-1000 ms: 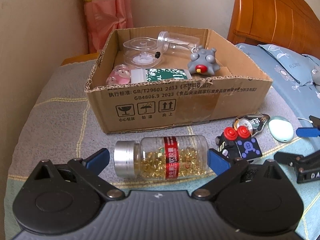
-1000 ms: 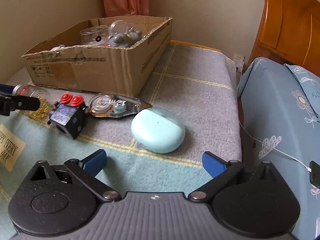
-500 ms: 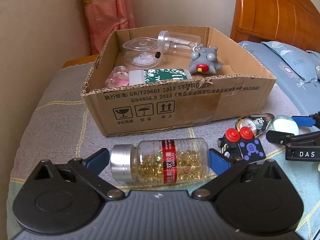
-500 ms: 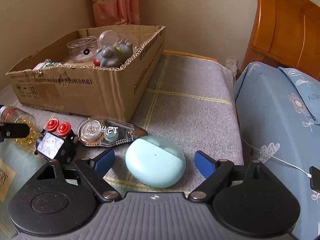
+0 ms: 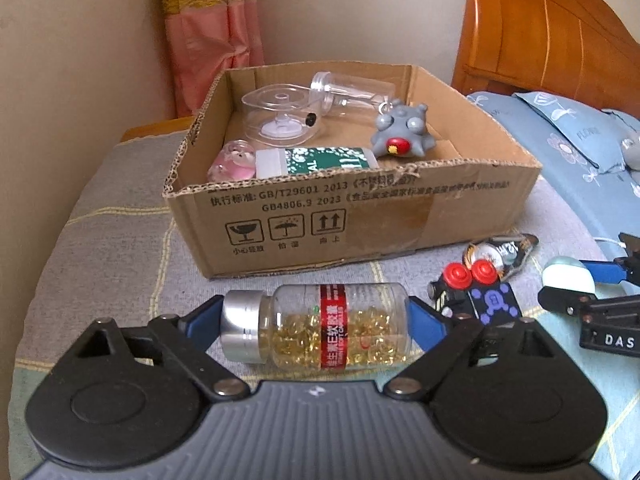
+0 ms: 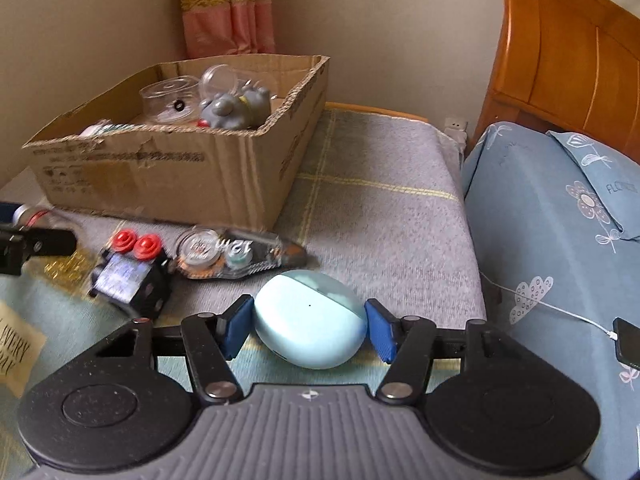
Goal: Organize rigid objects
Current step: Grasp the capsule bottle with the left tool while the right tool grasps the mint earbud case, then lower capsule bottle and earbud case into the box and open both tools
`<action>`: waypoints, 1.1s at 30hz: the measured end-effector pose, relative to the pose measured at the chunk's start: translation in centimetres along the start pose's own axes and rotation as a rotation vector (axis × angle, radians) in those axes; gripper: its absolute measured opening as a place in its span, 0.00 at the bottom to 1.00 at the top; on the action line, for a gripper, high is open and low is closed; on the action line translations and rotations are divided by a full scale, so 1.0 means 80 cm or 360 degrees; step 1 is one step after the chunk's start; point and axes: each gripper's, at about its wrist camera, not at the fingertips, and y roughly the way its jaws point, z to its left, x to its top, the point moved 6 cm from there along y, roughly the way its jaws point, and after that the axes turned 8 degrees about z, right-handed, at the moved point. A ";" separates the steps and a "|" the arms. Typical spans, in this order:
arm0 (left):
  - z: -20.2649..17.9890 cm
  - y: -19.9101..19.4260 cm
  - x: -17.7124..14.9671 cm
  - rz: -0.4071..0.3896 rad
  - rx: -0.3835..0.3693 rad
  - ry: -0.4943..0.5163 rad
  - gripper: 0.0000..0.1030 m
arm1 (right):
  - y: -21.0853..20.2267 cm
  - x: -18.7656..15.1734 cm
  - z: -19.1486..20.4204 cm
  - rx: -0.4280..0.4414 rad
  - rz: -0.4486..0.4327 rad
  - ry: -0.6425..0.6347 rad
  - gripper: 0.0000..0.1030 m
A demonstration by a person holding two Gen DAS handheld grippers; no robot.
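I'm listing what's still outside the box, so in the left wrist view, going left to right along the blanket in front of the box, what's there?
capsule bottle → black cube with red buttons → correction tape → pale blue case

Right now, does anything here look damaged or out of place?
The cardboard box is worn: its front rim is ragged and torn, with a tape patch on the front wall. In front of it on the blanket, the capsule bottle lies on its side, and a correction tape dispenser and a black cube toy lie loose.
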 end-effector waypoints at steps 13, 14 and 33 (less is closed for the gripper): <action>-0.002 0.004 0.006 -0.0004 0.0023 0.0028 0.90 | -0.017 -0.017 0.012 0.0001 0.0043 -0.0012 0.64; -0.002 0.004 0.006 -0.0001 0.0016 0.0023 0.90 | -0.017 -0.017 0.012 0.0001 0.0046 -0.0011 0.64; -0.004 -0.050 0.006 0.0077 -0.0091 0.0310 0.90 | -0.055 -0.014 0.027 0.0142 0.0069 -0.0231 0.63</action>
